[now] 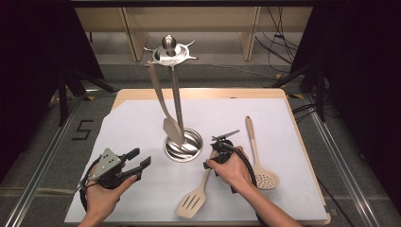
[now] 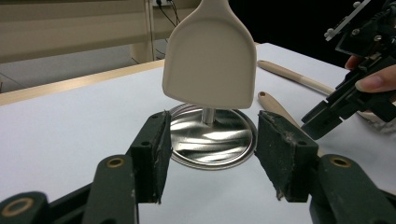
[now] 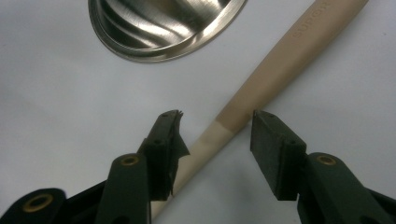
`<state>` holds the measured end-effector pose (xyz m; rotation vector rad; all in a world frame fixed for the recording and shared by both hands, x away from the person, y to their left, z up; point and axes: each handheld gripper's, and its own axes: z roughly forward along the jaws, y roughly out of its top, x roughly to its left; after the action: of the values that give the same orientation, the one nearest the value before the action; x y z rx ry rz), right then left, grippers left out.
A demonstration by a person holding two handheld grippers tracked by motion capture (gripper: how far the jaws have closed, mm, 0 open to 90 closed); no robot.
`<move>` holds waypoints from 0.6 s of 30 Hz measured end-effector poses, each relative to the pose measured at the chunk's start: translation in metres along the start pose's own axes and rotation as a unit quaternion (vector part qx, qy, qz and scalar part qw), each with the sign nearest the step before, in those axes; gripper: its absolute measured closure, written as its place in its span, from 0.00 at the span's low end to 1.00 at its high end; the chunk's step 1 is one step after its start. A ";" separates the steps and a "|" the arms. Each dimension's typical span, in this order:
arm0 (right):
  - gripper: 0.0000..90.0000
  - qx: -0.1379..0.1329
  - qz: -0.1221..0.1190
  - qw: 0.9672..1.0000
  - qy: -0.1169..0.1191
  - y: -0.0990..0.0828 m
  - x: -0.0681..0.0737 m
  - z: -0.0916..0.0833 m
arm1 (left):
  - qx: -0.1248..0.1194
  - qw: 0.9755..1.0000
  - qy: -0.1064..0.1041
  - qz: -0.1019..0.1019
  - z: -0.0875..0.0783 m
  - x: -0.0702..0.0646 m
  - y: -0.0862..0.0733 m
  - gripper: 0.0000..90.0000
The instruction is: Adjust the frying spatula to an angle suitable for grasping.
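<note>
A steel utensil stand [image 1: 183, 147] rises mid-table, and a beige solid spatula [image 1: 163, 101] hangs from its top ring. A slotted spatula [image 1: 193, 200] lies flat in front of it. My right gripper [image 1: 211, 163] is over that spatula's handle [image 3: 280, 65]; in the right gripper view [image 3: 215, 140] the jaws straddle the handle, open, pads apart from it. My left gripper [image 1: 137, 163] rests at the near left, open and holding nothing. In the left gripper view [image 2: 210, 149] it faces the stand's base [image 2: 212, 140] and the hanging blade [image 2: 210, 51].
A beige skimmer spoon [image 1: 259, 158] lies to the right of my right hand, its handle pointing away. White paper [image 1: 265, 113] covers the wooden tabletop. The right gripper [image 2: 327, 116] appears at the right of the left gripper view.
</note>
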<state>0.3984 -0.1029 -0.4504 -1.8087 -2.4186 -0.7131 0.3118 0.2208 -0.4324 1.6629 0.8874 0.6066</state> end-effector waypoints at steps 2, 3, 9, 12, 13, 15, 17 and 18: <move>0.59 -0.005 0.001 1.000 -0.005 0.001 0.000 0.002 | 0.001 1.000 0.001 0.000 0.000 0.000 0.000 0.50; 0.59 -0.003 0.001 1.000 -0.009 0.002 0.001 0.002 | 0.002 1.000 0.001 0.000 0.000 0.000 0.000 0.50; 0.57 -0.002 0.002 1.000 -0.006 0.004 0.003 0.005 | -0.002 1.000 -0.004 0.000 0.001 0.001 -0.001 0.50; 0.57 0.001 0.004 1.000 0.005 0.004 0.004 0.005 | -0.002 1.000 -0.005 0.000 0.001 0.000 -0.001 0.50; 0.57 0.001 -0.003 1.000 0.004 0.004 0.003 0.006 | -0.002 1.000 -0.005 0.002 0.001 0.000 -0.001 0.50; 0.57 -0.002 -0.006 1.000 -0.002 0.005 0.002 0.007 | 0.003 1.000 -0.002 -0.001 0.001 0.000 -0.001 0.50; 0.57 0.005 0.003 1.000 -0.018 0.006 0.002 0.007 | 0.005 1.000 0.000 -0.001 0.000 -0.001 -0.001 0.50; 0.57 0.008 0.008 1.000 -0.014 0.006 0.003 0.007 | 0.003 1.000 -0.002 0.000 0.000 0.000 -0.001 0.50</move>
<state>0.4047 -0.0958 -0.4539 -1.8419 -2.4180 -0.6701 0.3118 0.2205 -0.4333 1.6700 0.8876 0.6015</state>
